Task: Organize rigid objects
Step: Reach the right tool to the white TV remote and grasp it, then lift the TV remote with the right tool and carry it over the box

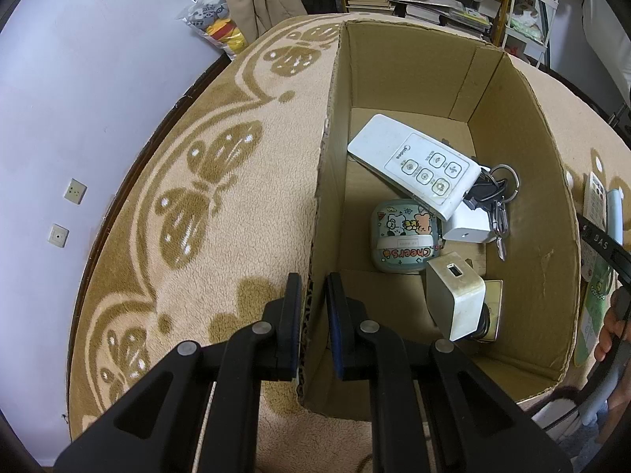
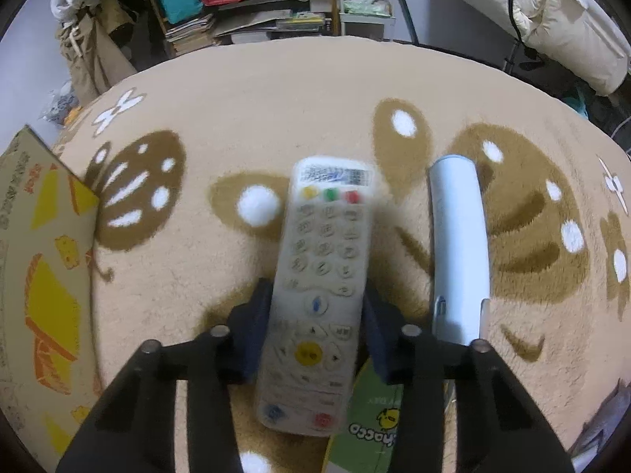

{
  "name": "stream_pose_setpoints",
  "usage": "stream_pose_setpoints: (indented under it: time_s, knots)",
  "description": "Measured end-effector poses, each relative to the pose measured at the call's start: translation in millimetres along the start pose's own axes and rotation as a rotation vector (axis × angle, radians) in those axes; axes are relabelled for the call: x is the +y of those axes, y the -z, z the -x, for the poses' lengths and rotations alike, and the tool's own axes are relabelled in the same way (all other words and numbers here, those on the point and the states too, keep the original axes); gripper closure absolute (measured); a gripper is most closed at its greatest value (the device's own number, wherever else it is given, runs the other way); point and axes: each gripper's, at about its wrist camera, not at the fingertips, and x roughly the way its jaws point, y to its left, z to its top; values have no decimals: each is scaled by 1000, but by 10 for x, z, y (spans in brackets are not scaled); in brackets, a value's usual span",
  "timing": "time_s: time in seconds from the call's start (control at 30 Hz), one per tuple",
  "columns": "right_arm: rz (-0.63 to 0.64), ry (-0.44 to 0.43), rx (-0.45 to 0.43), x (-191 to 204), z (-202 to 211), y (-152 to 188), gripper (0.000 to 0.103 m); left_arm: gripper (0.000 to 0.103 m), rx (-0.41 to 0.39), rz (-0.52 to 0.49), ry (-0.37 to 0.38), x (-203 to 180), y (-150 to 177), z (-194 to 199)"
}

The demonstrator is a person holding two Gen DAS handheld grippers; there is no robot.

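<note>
Right now your left gripper is clamped narrow on the near wall of the cardboard box, one finger outside on the rug and one inside. Down in the box lie a white fan remote, a bunch of keys, a white plug adapter, a small cartoon case and a cream charger block, all crowded close together.

Your right gripper has its jaws around the grey TV remote, which lies lengthwise between them on the rug; the pads sit against its two long sides. A pale blue tube lies just beside it on the right, a green packet pokes out beneath the remote's near end, and the box stands off to the left
</note>
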Motion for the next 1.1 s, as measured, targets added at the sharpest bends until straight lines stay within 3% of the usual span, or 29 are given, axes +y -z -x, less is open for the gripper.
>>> stream_pose_setpoints:
  time_s: [0.33, 0.77, 1.1]
  knots:
    - [104, -178, -60, 358, 436, 44, 60, 90, 0, 0, 1, -1, 4, -4]
    - [131, -378, -204, 449, 1105, 6, 60, 90, 0, 0, 1, 4, 6, -6]
    - [211, -499, -246, 727, 1346, 97, 60, 90, 0, -3, -4, -4, 4, -4]
